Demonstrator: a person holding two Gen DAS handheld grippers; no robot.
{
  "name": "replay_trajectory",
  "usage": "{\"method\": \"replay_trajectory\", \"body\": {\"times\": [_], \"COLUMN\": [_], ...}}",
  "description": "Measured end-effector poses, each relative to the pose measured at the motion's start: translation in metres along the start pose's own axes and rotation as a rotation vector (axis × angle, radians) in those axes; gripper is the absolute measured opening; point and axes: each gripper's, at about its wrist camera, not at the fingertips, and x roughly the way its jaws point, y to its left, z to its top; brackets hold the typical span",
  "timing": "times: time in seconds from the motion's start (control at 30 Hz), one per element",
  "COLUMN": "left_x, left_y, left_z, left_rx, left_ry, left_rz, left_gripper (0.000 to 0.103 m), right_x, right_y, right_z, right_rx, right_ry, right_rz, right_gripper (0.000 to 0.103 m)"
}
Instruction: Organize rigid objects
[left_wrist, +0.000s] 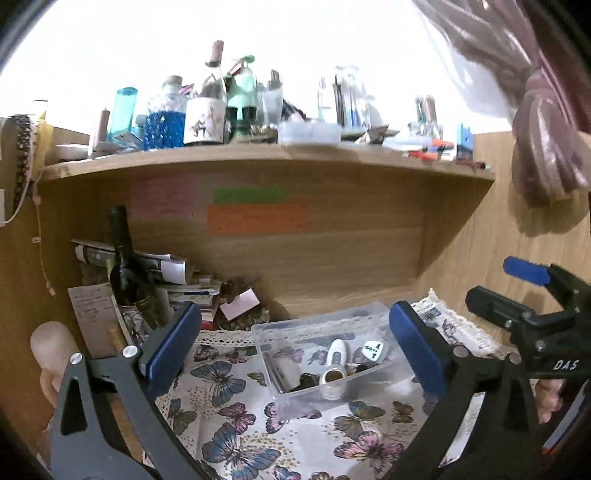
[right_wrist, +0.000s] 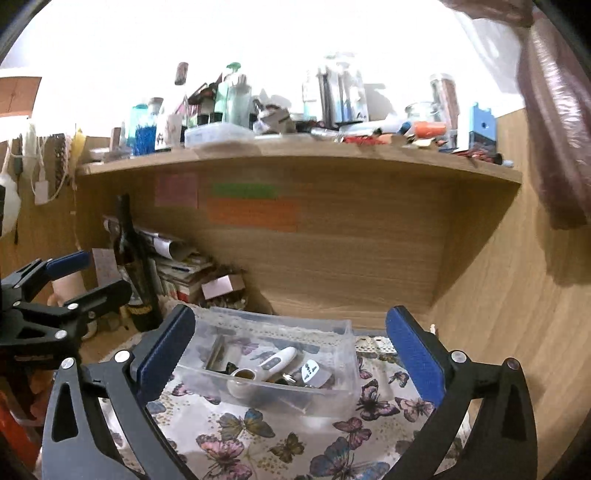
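Jaws apart; clear box (left_wrist: 332, 354) contents murky.

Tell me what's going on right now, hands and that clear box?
Left gripper open, empty. Right gripper open, empty. Clear box on butterfly cloth, white gadget inside. Nothing blocking.

1. Left gripper (left_wrist: 295, 343) hovers level, jaws spread wide, nothing between the blue pads (left_wrist: 171, 347).
2. Right gripper (right_wrist: 291, 347) sits alongside it, jaws equally wide, empty.
3. Each shows up at the edge of the other's wrist view, close together but apart.
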Motion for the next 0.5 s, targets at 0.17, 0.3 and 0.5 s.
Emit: {"method": "replay_trajectory", "body": {"times": [0.17, 0.3, 0.5], "left_x": [-0.017, -0.028, -0.034], "left_y": [-0.004, -0.006, -0.009], "left_z": [0.001, 0.002, 0.003], "left_rx": [0.004, 0.000, -0.005], "left_ry": [-0.034, -0.054, -0.066], "left_rz": [0.001, -0.009, -0.017], "left_gripper": [0.103, 0.103, 0.103], "right_x": [-0.021, -0.032, -0.038], "right_y": [0.002, 0.002, 0.005], "right_z": [-0.003, -0.004, -0.004], "right_rx": [0.015, 0.023, 0.017], "right_ry": [-0.032, -0.053, -0.069], "right_rz": [-0.017, -0.024, -0.031], "right_gripper": [0.103, 0.103, 0.103]}}
